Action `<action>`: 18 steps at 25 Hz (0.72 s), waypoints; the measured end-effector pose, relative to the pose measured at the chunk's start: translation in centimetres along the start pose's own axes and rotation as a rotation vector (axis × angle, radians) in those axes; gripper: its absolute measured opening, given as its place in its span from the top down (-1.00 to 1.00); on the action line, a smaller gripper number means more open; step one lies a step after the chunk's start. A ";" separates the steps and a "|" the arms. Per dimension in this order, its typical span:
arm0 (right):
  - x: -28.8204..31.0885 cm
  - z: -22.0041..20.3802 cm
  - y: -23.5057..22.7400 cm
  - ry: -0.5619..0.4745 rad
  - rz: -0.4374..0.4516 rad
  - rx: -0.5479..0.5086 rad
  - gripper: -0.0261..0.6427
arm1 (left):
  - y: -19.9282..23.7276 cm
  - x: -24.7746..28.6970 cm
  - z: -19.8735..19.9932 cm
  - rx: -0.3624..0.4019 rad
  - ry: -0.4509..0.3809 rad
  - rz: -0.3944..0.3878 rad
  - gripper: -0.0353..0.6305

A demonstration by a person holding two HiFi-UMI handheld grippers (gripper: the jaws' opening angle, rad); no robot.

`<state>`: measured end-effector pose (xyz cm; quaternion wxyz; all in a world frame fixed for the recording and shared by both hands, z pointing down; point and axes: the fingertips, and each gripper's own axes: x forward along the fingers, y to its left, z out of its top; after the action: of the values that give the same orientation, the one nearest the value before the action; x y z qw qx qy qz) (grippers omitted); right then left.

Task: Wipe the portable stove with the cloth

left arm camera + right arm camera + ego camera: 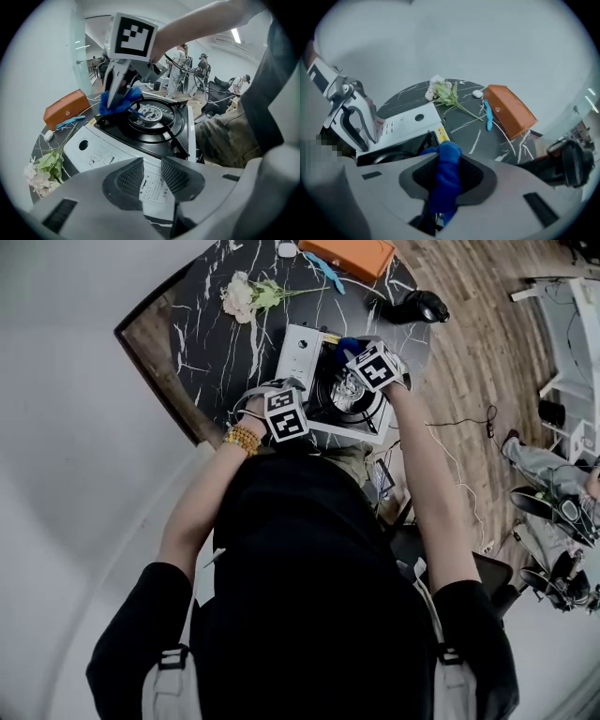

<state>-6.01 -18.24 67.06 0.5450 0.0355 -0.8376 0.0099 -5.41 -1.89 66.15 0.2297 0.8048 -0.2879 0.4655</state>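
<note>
I am in the wiping step. My right gripper (449,164) has its fingers clamped on the blue cloth (446,185), which is bunched into a thick roll between the pads, with a tuft sticking out past the tips. In the left gripper view the cloth sits left of centre in the upper half of the frame. There it is pressed down at the far left corner of the portable stove's (154,136) black top, just beside the ring of the burner (151,113).

My left gripper (152,165) hangs over the stove's near edge at the bottom of that frame. Its fingers are partly spread, and all I see in the gap is the printed label on the white panel. As far as I can tell the pads pinch nothing.

In the head view the stove is at upper centre, on the dark marbled table (192,343), with both my grippers over it.

I judge the wipe to be only partly done, because the cloth is at one corner and the burner well and the white panel lie outside it. The next move calls for keeping the pinch firm, dragging the cloth across the black top around the pan supports (174,138) without snagging on them, and holding the stove steady so it does not slide.
</note>
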 end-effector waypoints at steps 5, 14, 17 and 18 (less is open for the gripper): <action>1.5 3.8 1.3 0.077 0.075 -0.106 0.69 | 0.1 0.0 -0.2 -0.006 0.004 -0.002 0.54; 0.1 1.5 0.5 0.088 0.054 -0.205 0.68 | 0.1 0.2 -0.4 -0.024 0.028 -0.014 0.57; -0.9 -2.3 -1.4 0.177 0.018 -0.208 0.68 | 0.2 0.0 -0.5 -0.026 0.031 -0.011 0.58; -1.2 -3.4 -2.0 0.195 0.005 -0.212 0.68 | 0.2 0.0 -0.6 -0.027 0.031 -0.007 0.58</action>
<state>-2.31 -19.97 67.27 0.6244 -0.0254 -0.7772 -0.0740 -5.91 -1.65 66.50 0.2466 0.7953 -0.2879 0.4731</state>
